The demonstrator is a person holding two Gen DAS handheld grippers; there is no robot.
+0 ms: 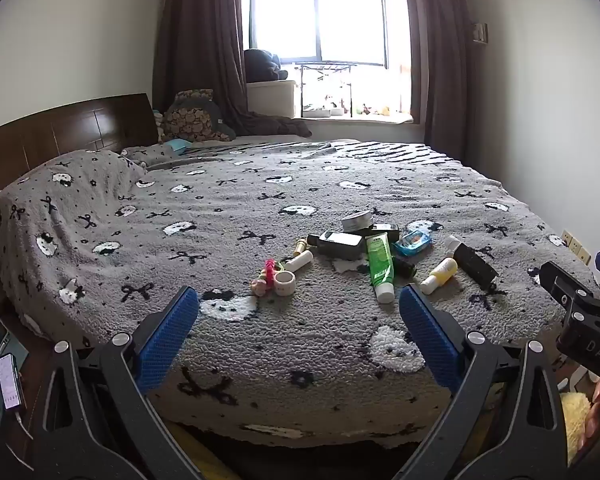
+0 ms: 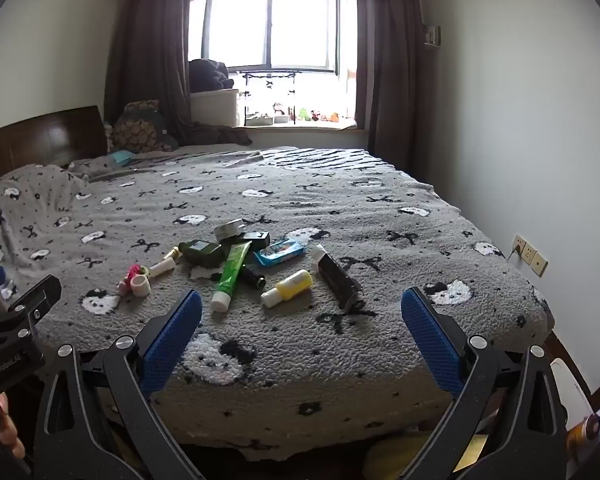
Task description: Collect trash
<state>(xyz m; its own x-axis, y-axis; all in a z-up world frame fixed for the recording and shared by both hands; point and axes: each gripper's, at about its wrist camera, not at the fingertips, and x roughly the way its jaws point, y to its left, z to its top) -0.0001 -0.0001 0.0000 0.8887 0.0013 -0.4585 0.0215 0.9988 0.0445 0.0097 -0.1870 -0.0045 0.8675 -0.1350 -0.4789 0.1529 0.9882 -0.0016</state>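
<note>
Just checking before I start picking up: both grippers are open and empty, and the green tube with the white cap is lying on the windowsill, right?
Not quite. The green tube with the white cap lies on the grey bed cover, among the other small containers, not on the windowsill; the right wrist view shows it plainly. The rest holds: the left gripper and right gripper are both open and empty.

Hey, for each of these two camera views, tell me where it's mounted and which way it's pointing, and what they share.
Left wrist: on the left gripper, aimed across the grey patterned bed toward the window; own open blue-padded jaws show, with the right gripper at the right edge.
Right wrist: on the right gripper, same heading; open jaws show, with the left gripper at the left edge.
Shared: the green squeeze tube, the small yellow bottle and the window.
</note>
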